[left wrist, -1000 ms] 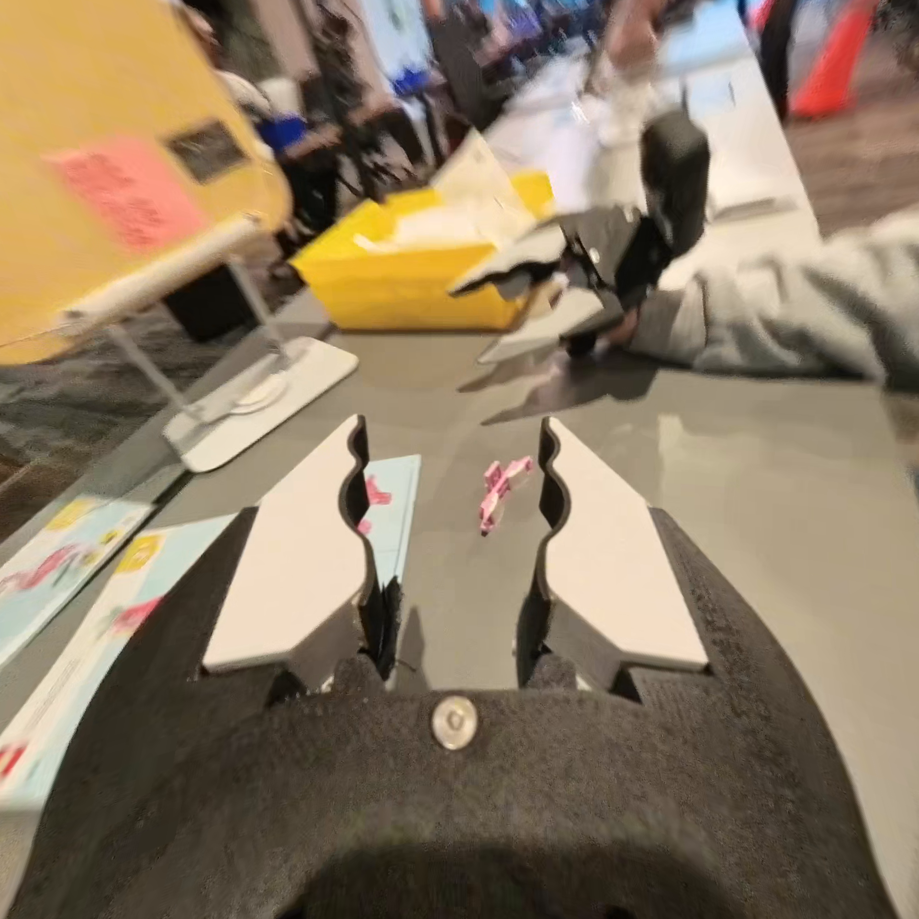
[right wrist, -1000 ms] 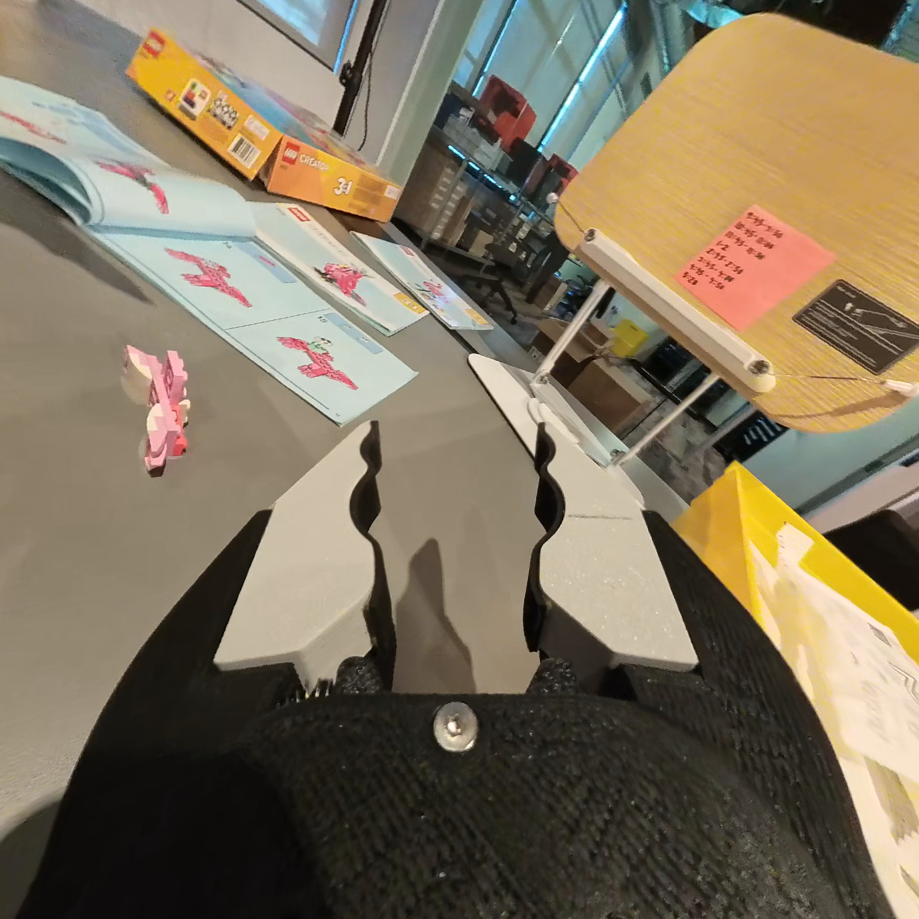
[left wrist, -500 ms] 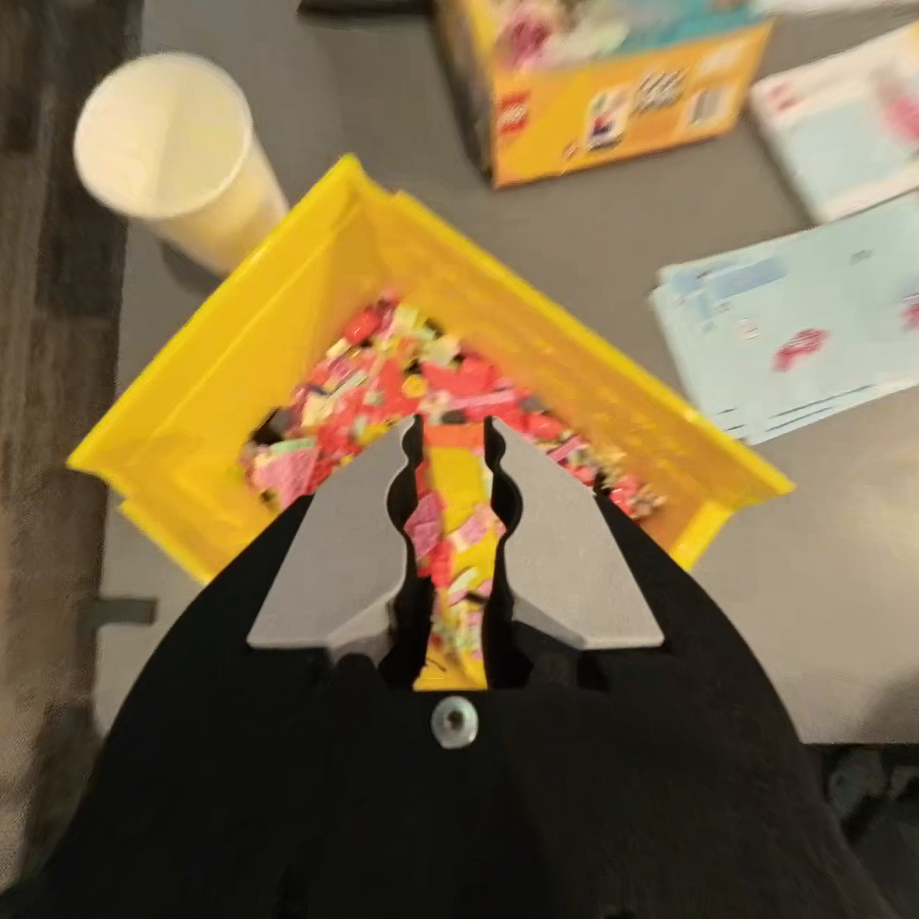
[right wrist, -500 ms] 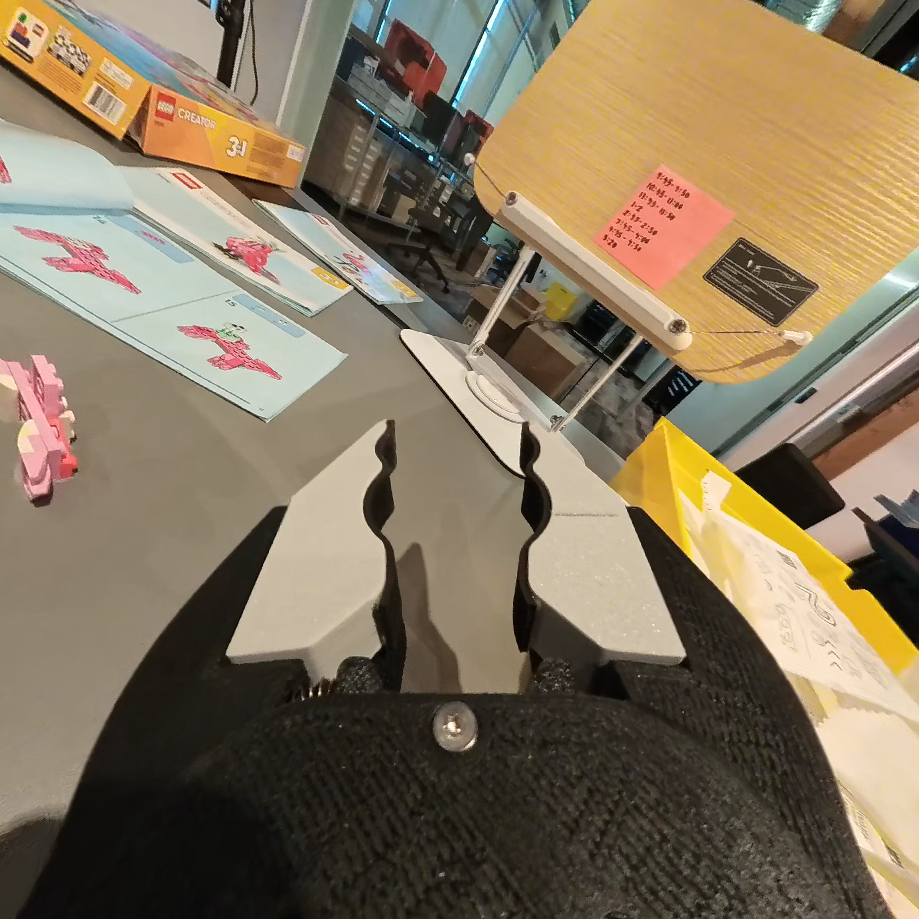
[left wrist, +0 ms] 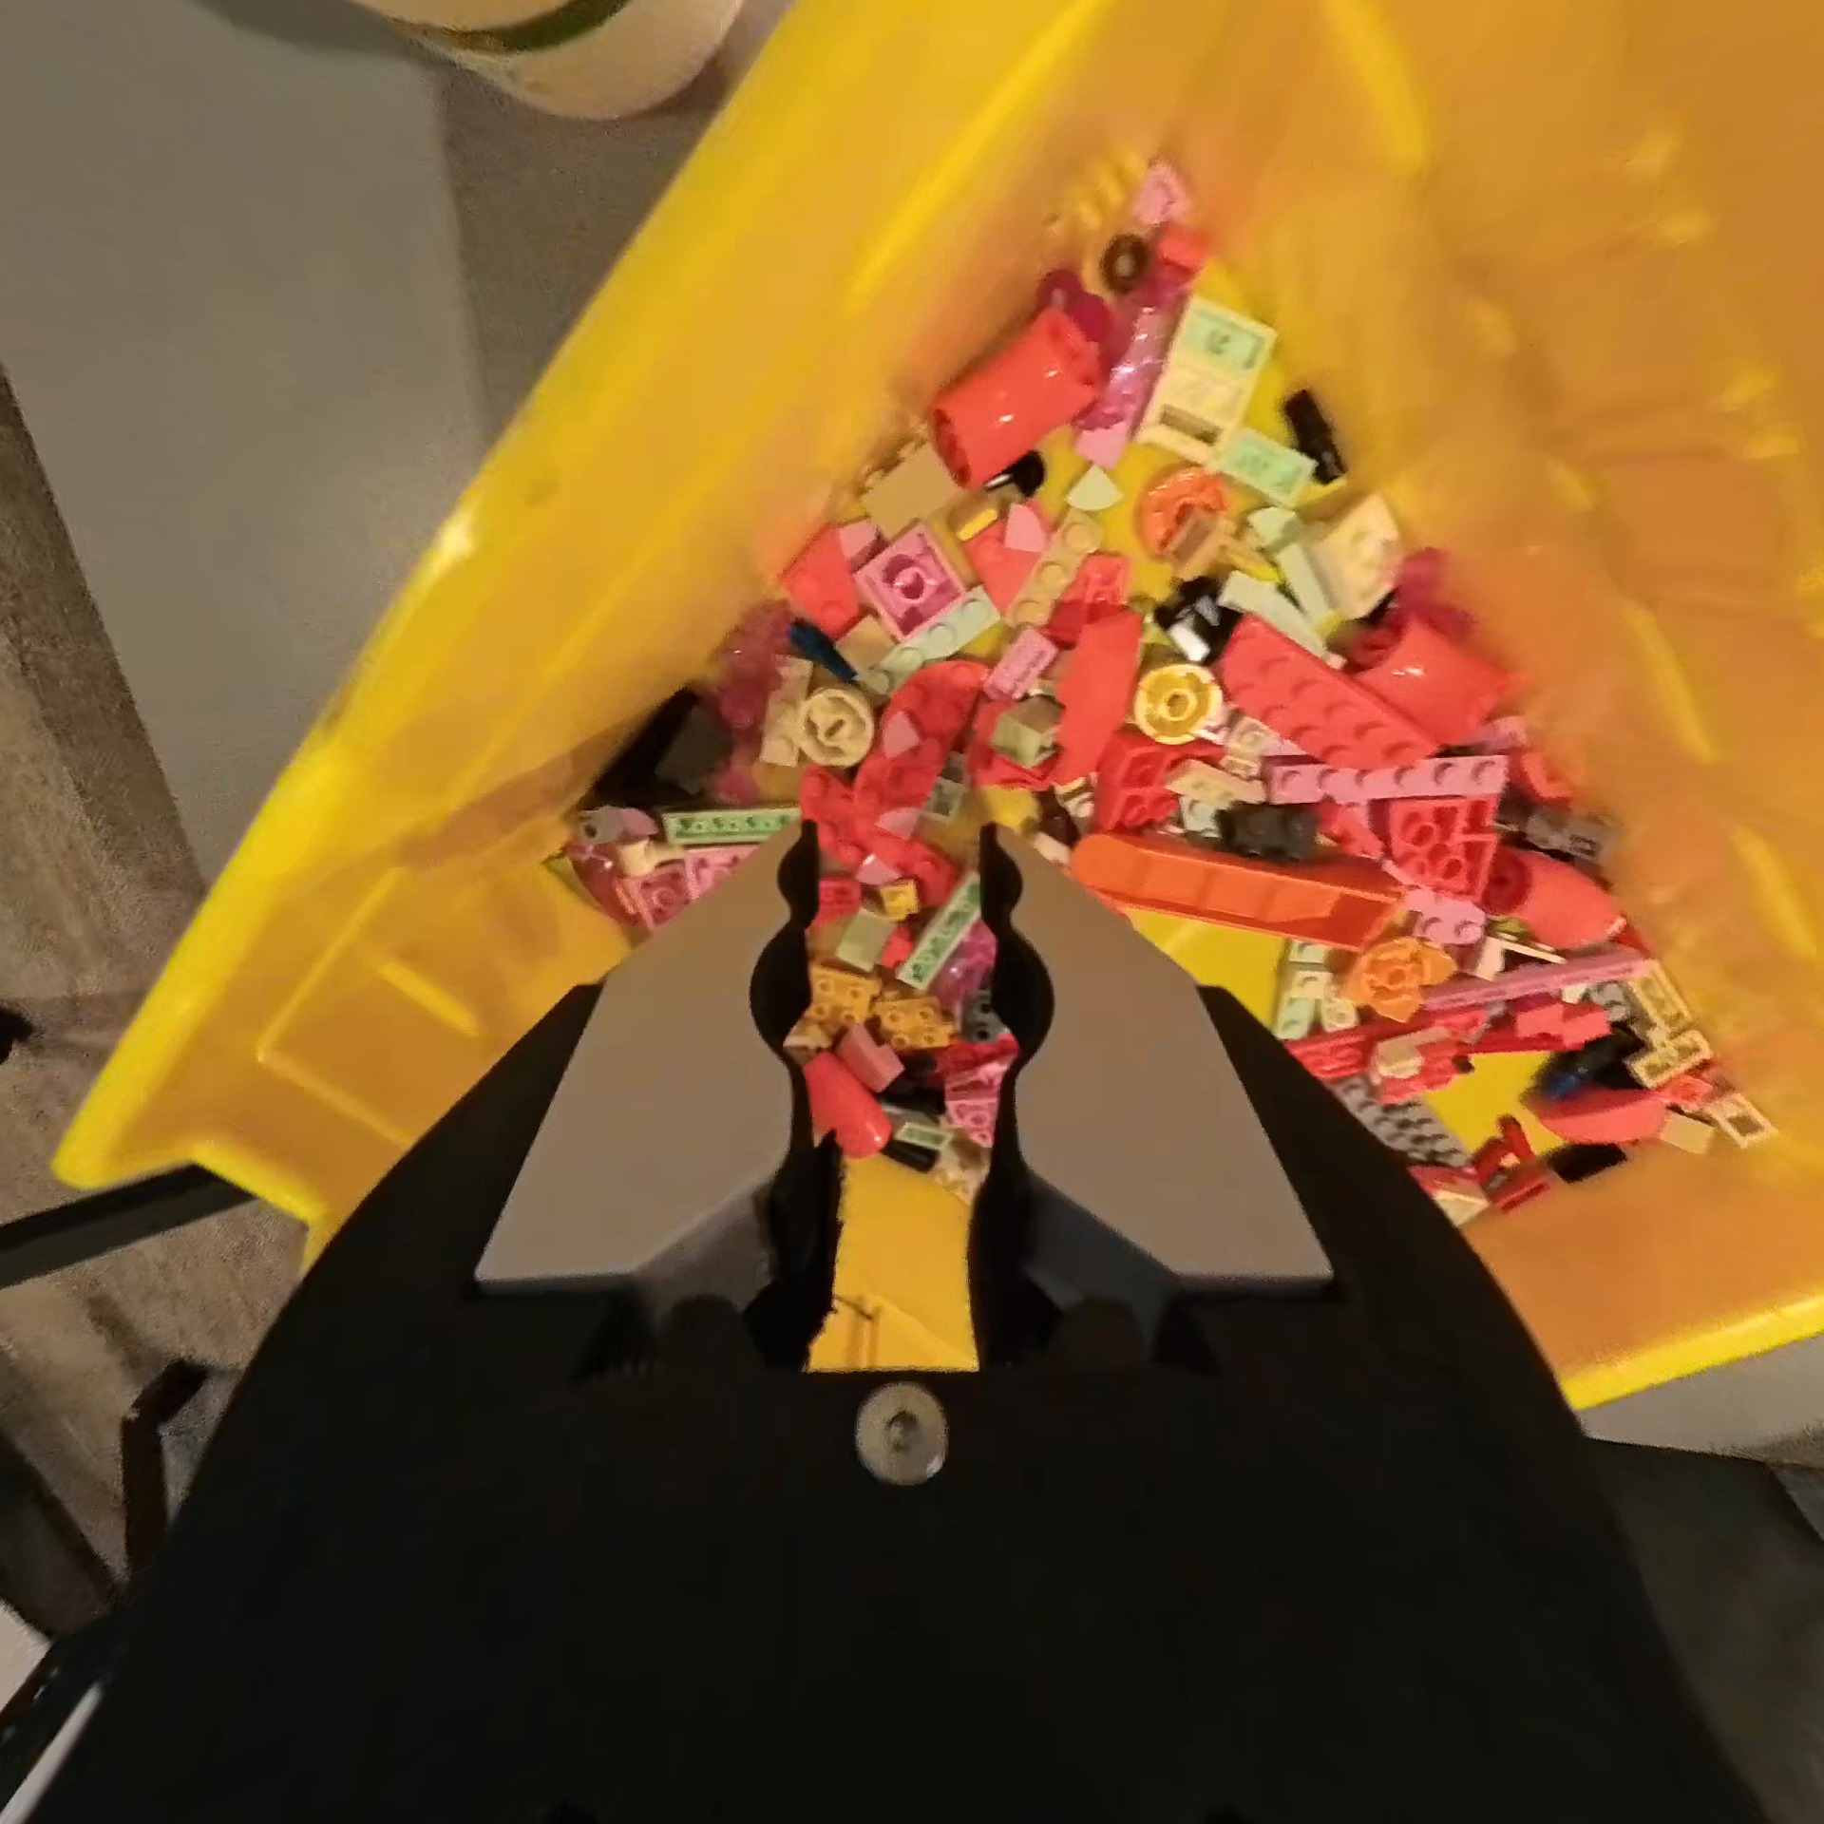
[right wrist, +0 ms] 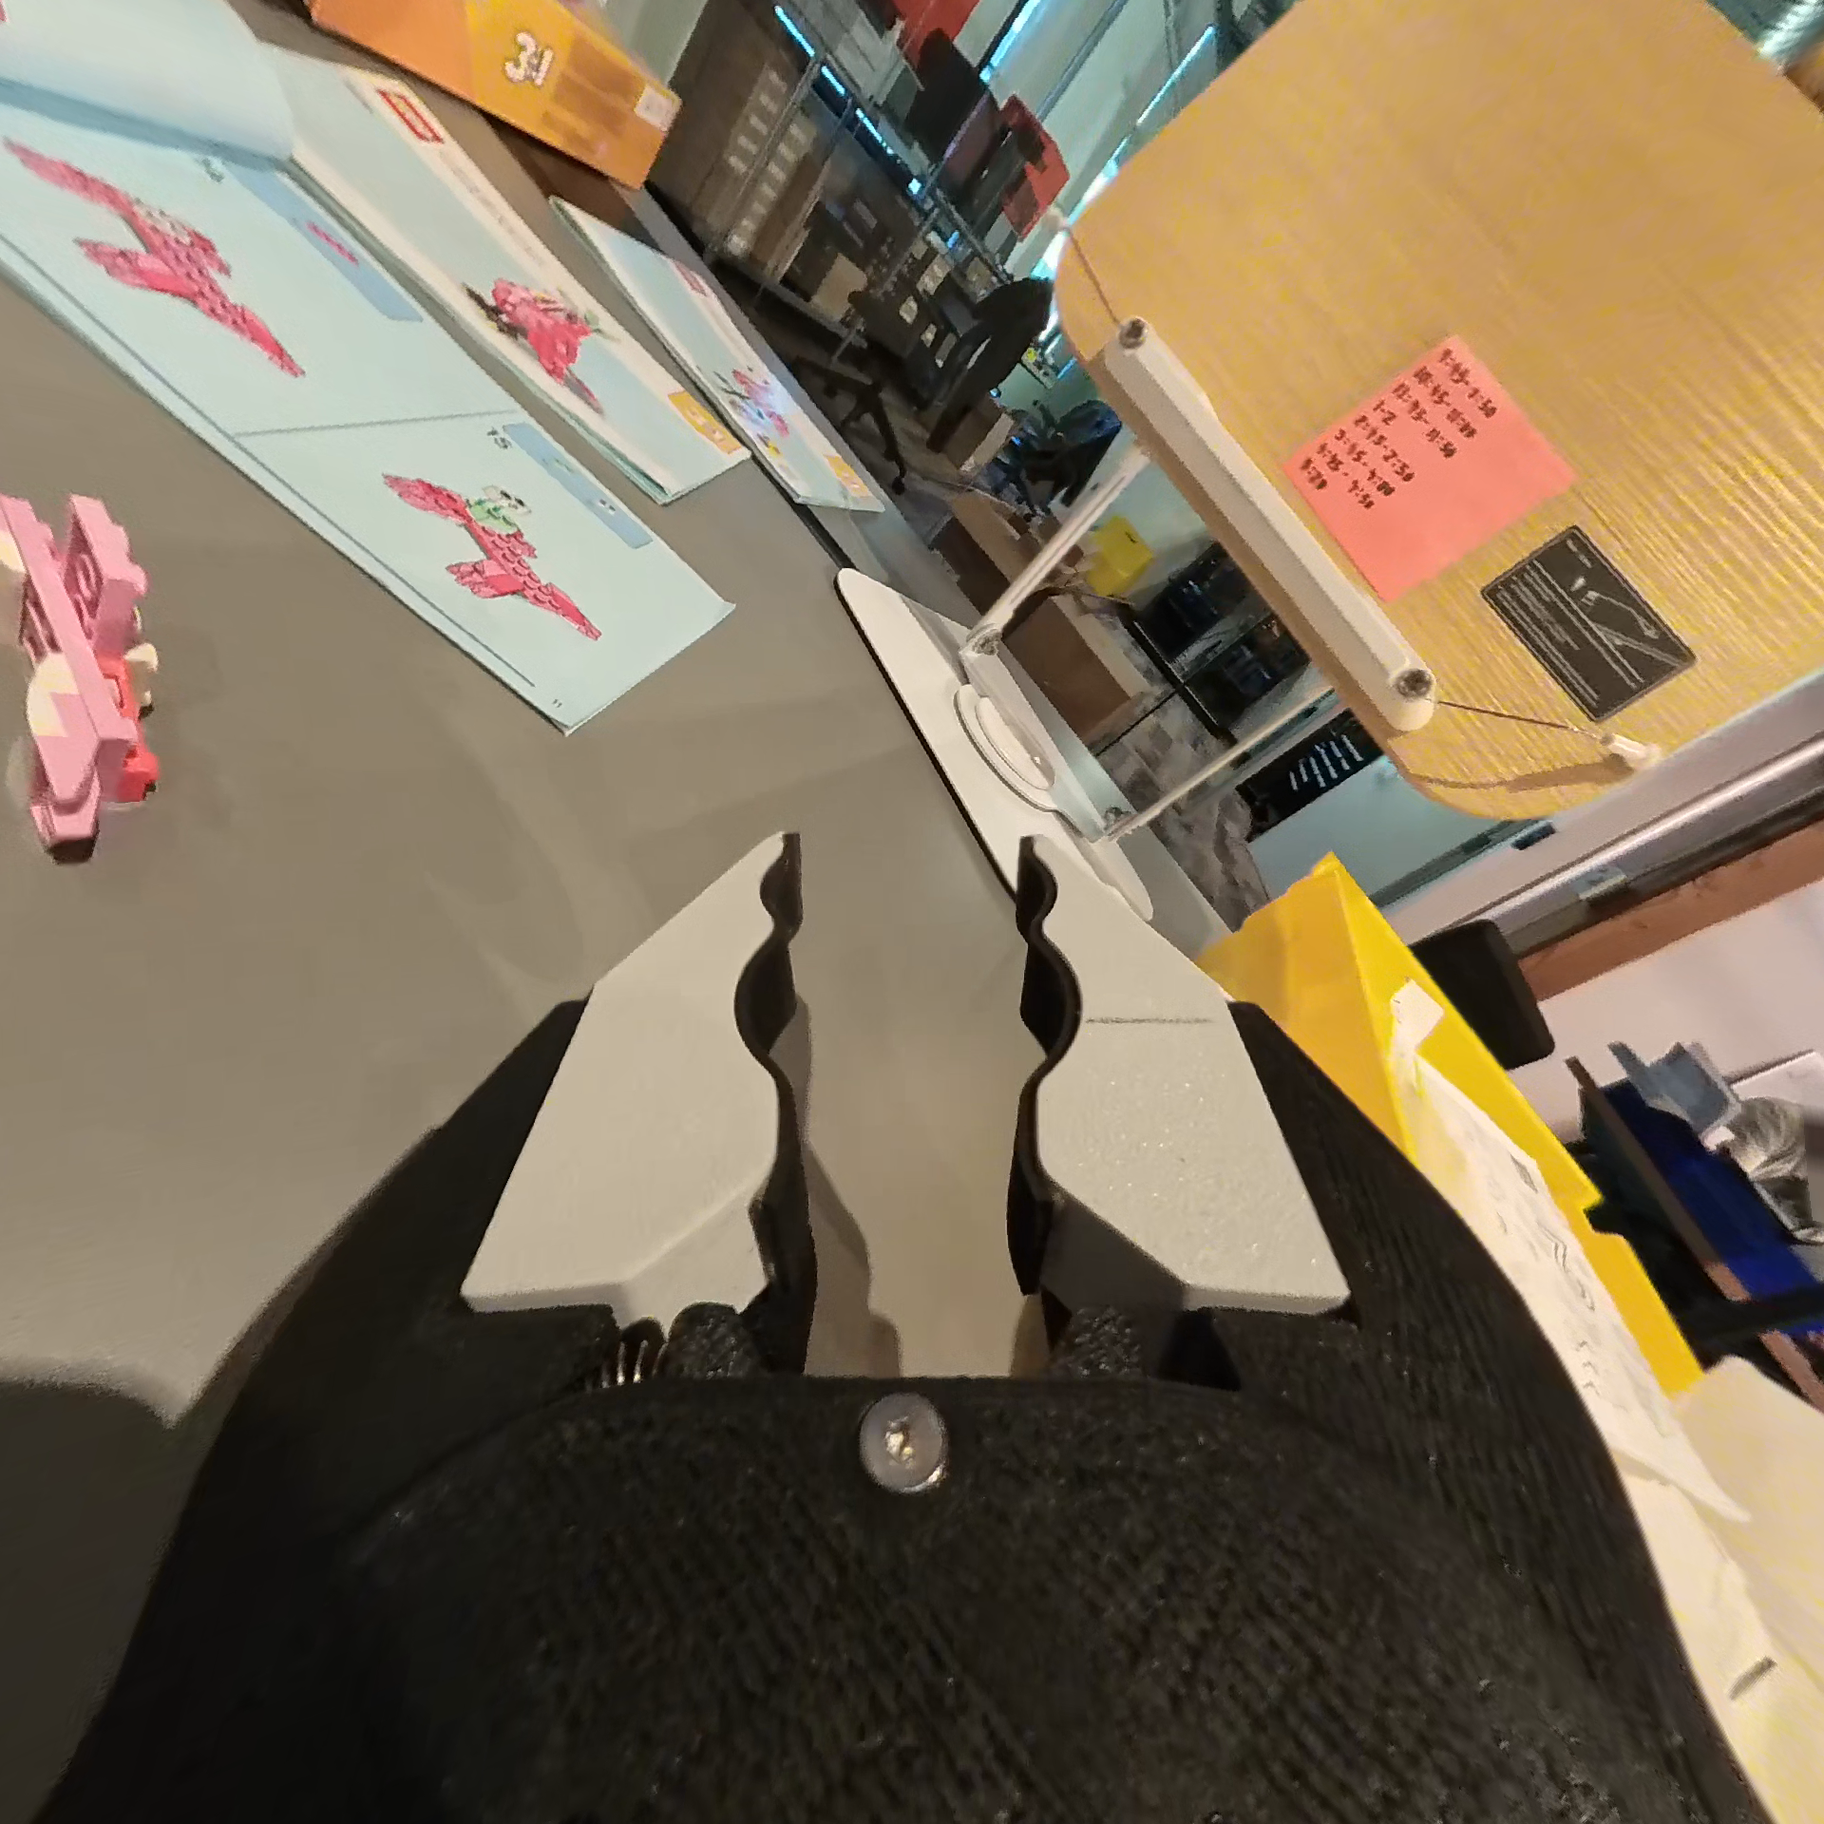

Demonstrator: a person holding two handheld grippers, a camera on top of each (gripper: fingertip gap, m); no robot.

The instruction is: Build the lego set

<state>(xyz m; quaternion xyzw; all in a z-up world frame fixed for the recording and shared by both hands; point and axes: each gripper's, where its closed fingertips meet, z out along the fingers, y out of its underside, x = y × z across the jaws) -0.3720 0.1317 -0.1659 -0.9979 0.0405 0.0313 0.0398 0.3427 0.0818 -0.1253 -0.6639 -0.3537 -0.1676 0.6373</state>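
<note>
Two claws are in view, one per wrist camera. Left claw [left wrist: 896, 839]: jaws parted by a narrow gap, nothing gripped between them, tips poised over the heap of loose lego pieces [left wrist: 1135, 790] inside a yellow bin [left wrist: 553, 553]; whether the tips touch the pieces cannot be told. The pieces are mostly red, pink, pale green and tan, with a long orange piece [left wrist: 1224, 886] just right of the tips. A pale cup [left wrist: 572, 49] stands just outside the bin's far wall.

Right claw [right wrist: 906, 851]: jaws released, moderately apart, empty, held above the grey surface [right wrist: 395, 839]. A small pink lego assembly [right wrist: 79, 671] lies on that surface to the left, well apart from the claw. Open light-blue instruction booklets [right wrist: 326, 395] lie beyond it, an orange box [right wrist: 553, 89] farther back. A white stand base [right wrist: 948, 691] sits ahead of the tips, carrying a tilted wooden board [right wrist: 1481, 247] with a pink note [right wrist: 1426, 474]. A second yellow bin [right wrist: 1382, 1026] holding paper sheets sits to the right.
</note>
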